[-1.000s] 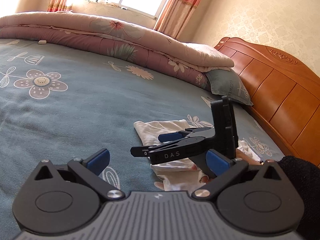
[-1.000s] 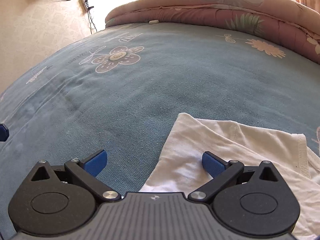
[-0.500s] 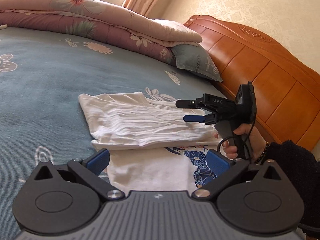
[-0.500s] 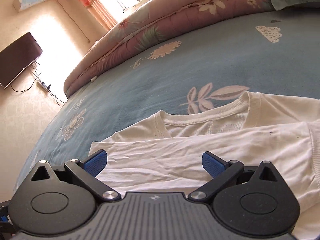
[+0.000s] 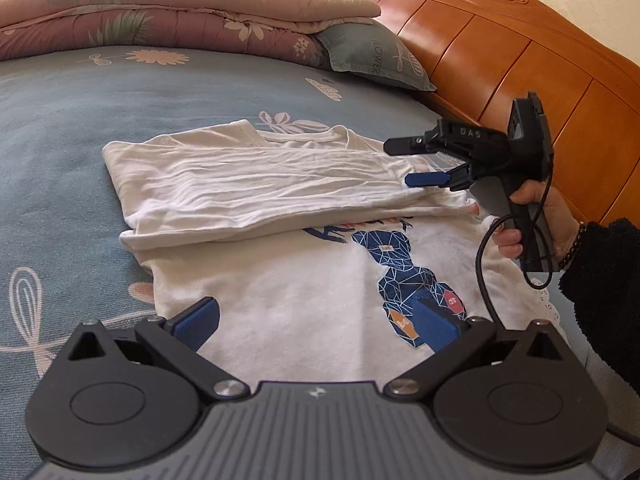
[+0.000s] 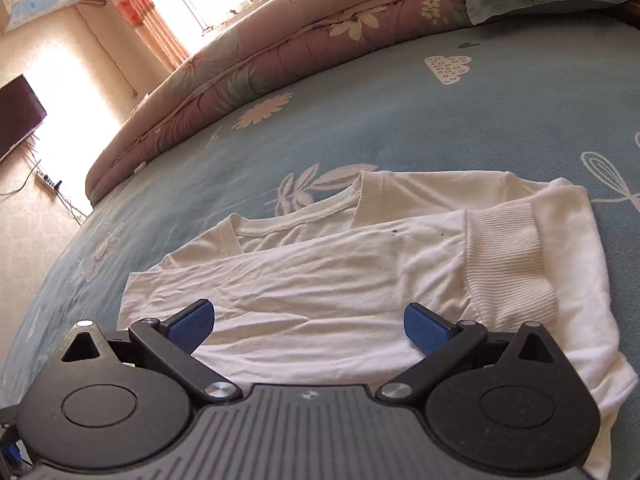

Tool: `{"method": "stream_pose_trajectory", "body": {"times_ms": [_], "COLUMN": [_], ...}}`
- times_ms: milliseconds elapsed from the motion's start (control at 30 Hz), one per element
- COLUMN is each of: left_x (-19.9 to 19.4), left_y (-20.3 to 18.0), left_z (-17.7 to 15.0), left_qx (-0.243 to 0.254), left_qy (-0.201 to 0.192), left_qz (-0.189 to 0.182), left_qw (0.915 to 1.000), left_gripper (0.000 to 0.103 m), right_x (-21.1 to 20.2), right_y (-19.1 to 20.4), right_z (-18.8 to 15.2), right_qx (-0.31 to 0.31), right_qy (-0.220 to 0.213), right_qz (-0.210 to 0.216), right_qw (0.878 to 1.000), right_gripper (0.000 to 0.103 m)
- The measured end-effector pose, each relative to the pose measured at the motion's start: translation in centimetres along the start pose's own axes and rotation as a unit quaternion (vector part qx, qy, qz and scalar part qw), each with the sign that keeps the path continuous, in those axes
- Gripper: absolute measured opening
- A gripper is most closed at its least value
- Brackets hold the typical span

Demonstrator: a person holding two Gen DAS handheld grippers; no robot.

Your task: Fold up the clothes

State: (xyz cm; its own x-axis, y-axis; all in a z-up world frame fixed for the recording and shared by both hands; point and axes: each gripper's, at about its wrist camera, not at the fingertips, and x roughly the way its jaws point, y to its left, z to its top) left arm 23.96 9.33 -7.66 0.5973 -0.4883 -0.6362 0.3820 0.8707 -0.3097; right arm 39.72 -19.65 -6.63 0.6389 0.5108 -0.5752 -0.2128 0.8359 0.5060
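A white long-sleeved shirt (image 5: 280, 288) with a blue geometric print (image 5: 404, 268) lies flat on the blue bedsheet (image 5: 60, 128). One sleeve (image 5: 256, 184) is folded across its chest. My left gripper (image 5: 316, 322) is open and empty, just above the shirt's lower part. My right gripper (image 5: 400, 162) is open and empty, held in a hand above the sleeve's cuff end. In the right wrist view the right gripper (image 6: 308, 326) hovers over the folded sleeve (image 6: 320, 280), with the ribbed cuff (image 6: 508, 256) and the collar (image 6: 320, 208) ahead.
A rolled pink floral quilt (image 5: 160, 12) and a grey pillow (image 5: 372, 56) lie along the far side of the bed. A wooden headboard (image 5: 520, 48) stands at the right. A television (image 6: 16, 116) hangs on the wall.
Both views have swung toward the shirt. The right gripper has moved right, off the sleeve to above its cuff end. The left gripper has come in over the shirt's lower part.
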Motion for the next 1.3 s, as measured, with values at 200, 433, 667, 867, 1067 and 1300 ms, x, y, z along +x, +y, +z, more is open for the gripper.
{"method": "stream_pose_trajectory", "body": {"times_ms": [200,433,667,867,1067,1300], "left_x": [0.1,-2.2,-2.9,-3.8,-5.0,-5.3], "left_y": [0.0,2.9,3.3,2.6,3.5,3.4], "left_z": [0.0,1.2,1.4,1.7,1.6,1.7], "left_qx": [0.002,-0.052,-0.064,-0.053,-0.063,-0.059], "left_qy": [0.003,-0.028,-0.023,-0.034,-0.031,-0.038], "left_qz": [0.011,0.039,0.050,0.041,0.050,0.032], "left_qw": [0.9999,0.9975,0.9964,0.9972,0.9963,0.9970], "left_gripper": [0.102,0.102,0.102,0.102,0.102,0.102], "right_x": [-0.8,-3.6,-1.8,-2.7,-0.5,3.3], "right_y": [0.5,7.1,14.7,17.8,23.1,26.3], "right_z": [-1.7,-5.9,-12.2,-15.8,-17.2,-18.7], "right_qx": [-0.019,-0.083,-0.176,-0.209,-0.270,-0.273], "right_qy": [0.021,0.061,0.133,0.148,0.137,0.187], "right_qz": [-0.034,0.078,0.109,0.116,0.149,0.191], "right_qw": [0.999,0.992,0.969,0.960,0.941,0.924], "right_gripper": [0.103,0.103,0.103,0.103,0.103,0.103]}}
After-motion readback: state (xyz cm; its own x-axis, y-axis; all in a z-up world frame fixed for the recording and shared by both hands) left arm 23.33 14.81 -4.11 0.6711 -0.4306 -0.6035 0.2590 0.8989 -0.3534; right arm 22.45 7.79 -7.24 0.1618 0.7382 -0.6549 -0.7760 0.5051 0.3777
